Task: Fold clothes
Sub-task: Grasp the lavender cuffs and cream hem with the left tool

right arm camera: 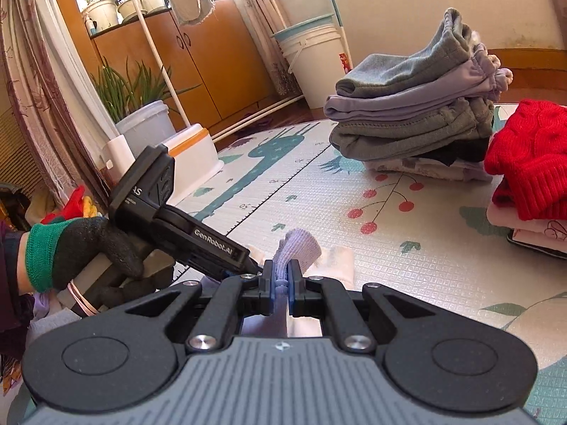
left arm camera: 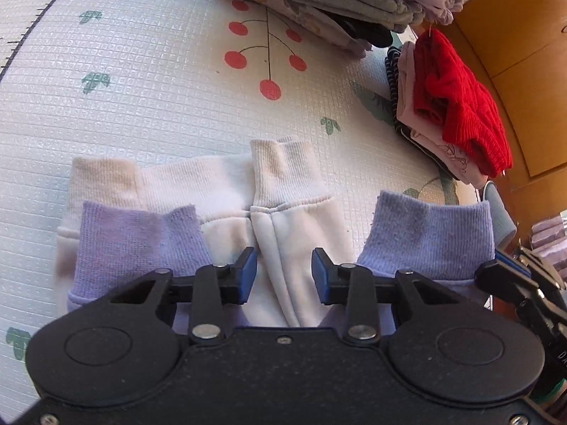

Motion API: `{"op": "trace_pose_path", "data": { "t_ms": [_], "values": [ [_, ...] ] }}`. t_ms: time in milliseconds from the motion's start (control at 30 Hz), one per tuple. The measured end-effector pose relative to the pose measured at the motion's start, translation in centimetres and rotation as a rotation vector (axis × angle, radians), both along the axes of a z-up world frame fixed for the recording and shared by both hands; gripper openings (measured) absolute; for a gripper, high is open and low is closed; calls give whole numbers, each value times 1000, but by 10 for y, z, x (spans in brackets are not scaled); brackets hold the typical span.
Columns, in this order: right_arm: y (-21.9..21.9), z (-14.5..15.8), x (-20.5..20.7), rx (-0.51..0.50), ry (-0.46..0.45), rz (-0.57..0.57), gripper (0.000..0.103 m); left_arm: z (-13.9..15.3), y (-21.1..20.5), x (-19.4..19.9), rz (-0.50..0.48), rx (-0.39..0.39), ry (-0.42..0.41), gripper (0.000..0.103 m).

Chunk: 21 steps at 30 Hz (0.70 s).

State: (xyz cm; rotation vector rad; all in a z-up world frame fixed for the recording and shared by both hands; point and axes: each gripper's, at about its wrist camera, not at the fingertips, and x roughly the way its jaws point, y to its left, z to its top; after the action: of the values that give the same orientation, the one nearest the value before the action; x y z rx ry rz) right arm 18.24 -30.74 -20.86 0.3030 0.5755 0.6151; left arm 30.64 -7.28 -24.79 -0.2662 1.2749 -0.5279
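Apparently folded, white garment (left arm camera: 283, 212); left tongs (left arm camera: 283, 276) agape, right tongs (right arm camera: 281, 283) pinching lilac cuff (right arm camera: 297, 248).

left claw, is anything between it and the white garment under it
Nothing visible. The left claw hangs open right over the white garment, bare cloth showing between its pads. The lilac cuffs lie to either side, and the right claw is shut on one of them.

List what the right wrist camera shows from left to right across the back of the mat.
White planter with green leaves → orange-trimmed white box → white bucket → stack of grey folded clothes → red knit.
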Motion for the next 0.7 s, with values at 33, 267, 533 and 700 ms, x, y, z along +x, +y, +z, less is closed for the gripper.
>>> {"op": "trace_pose_path", "data": {
  "t_ms": [33, 267, 533, 700],
  "values": [
    [0, 3, 0, 1, -8, 3, 9, -2, -2, -1, -4, 3, 2, 29],
    [2, 7, -5, 20, -13, 31, 9, 19, -9, -23, -118, 103, -156, 2],
    [7, -10, 10, -10, 31, 55, 9, 22, 2, -30, -58, 184, -237, 35],
    [6, -22, 17, -22, 67, 55, 9, 21, 49, -24, 162, -183, -133, 35]
  ]
}}
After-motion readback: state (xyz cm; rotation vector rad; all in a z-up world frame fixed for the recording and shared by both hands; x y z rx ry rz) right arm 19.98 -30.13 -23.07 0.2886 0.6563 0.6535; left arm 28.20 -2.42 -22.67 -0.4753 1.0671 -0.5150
